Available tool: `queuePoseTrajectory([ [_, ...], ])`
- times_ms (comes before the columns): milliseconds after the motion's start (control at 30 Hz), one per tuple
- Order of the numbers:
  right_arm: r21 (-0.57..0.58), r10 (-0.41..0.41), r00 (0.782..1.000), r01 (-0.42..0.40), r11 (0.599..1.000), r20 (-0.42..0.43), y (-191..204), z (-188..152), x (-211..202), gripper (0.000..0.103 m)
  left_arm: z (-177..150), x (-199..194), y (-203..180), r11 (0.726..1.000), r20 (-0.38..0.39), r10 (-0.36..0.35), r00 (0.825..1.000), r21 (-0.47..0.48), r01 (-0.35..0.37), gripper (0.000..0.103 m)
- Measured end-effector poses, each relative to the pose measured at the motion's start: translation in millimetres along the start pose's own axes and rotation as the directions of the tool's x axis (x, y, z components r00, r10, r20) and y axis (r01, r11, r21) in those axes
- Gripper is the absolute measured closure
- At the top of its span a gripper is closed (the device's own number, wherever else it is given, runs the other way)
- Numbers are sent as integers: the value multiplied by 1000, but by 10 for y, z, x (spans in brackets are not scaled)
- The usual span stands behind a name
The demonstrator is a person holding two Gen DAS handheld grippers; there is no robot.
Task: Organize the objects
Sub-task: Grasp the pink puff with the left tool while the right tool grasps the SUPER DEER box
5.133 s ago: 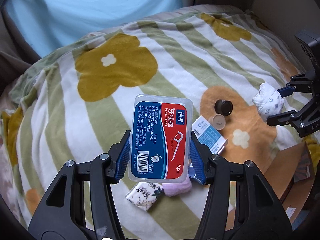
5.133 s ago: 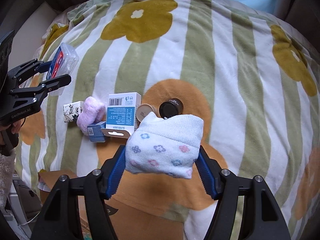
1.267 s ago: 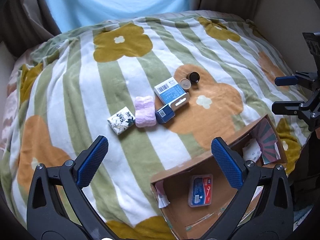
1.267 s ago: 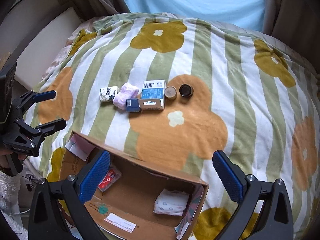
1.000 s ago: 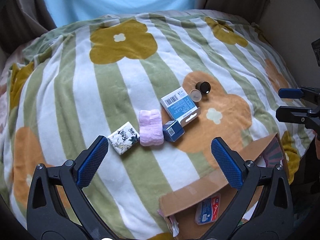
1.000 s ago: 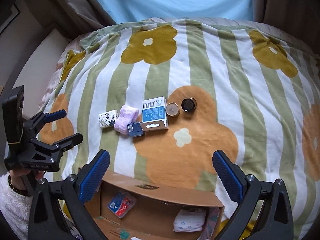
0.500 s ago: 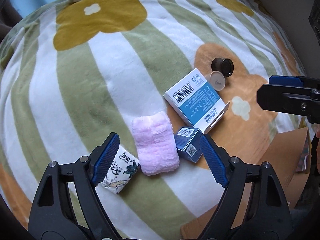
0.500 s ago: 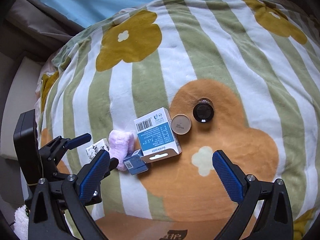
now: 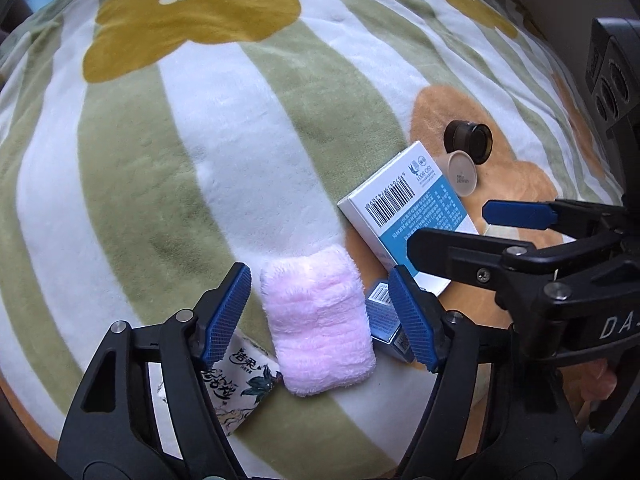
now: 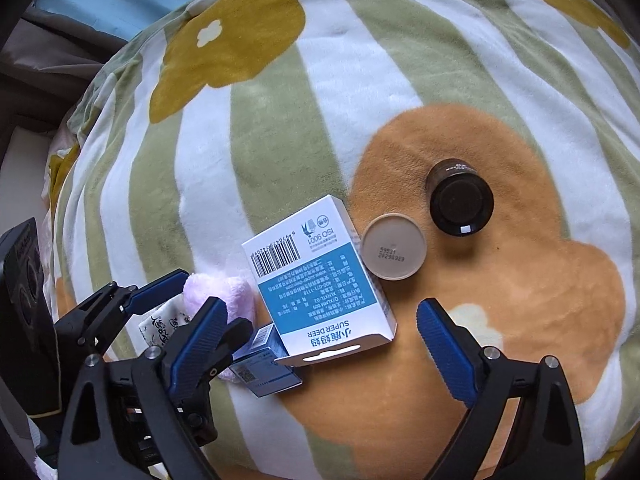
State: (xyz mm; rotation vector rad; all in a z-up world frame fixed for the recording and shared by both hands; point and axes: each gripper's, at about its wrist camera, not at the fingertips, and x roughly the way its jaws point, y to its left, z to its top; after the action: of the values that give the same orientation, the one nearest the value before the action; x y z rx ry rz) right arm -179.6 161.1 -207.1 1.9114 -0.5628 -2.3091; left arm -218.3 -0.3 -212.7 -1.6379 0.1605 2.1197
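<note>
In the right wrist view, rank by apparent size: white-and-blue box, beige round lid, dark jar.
1. white-and-blue box
2. beige round lid and dark jar: they look alike in size, and the jar lies farther off, so unranked.

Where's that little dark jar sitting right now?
The dark jar lies on the blanket's orange flower patch, just right of the beige round lid in the right wrist view, beyond the white-and-blue box.

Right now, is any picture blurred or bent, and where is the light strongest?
Left wrist view: sharp, the blanket stripes bowed by the fisheye, corners dark. Right wrist view: also sharp; small glare on the dark jar; soft daylight, faint shadows beside the white-and-blue box.
</note>
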Motion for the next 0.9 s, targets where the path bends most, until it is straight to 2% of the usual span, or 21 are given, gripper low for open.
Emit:
queuePoseTrajectory([
  [67, 7, -2, 1000, 2, 1000, -4, 7, 0, 34, 9, 9, 35, 14, 1000, -14, -6, 1000, -13, 6, 34],
  [167, 6, -9, 1000, 9, 1000, -11, 27, 6, 90, 14, -1, 104, -24, 1000, -33, -3, 999, -2, 3, 41],
  [267, 11, -26, 1000, 27, 1000, -16, 18, 4, 142, 18, -24, 160, -34, 1000, -42, 0, 999, -2, 0, 45],
  [433, 12, -59, 998, 59, 998, -18, 1, -10, 203, 19, -50, 199, -1, 1000, -37, 6, 999, -14, -7, 58],
  [700, -40, -139, 990, 138, 990, -3, 35, -80, 199, 26, -59, 202, -12, 1000, -25, 16, 1000, -9, -16, 62],
  [900, -36, -114, 993, 114, 993, 13, -39, -134, 44, 30, -62, 73, -14, 1000, -9, 10, 1000, -7, -10, 62],
])
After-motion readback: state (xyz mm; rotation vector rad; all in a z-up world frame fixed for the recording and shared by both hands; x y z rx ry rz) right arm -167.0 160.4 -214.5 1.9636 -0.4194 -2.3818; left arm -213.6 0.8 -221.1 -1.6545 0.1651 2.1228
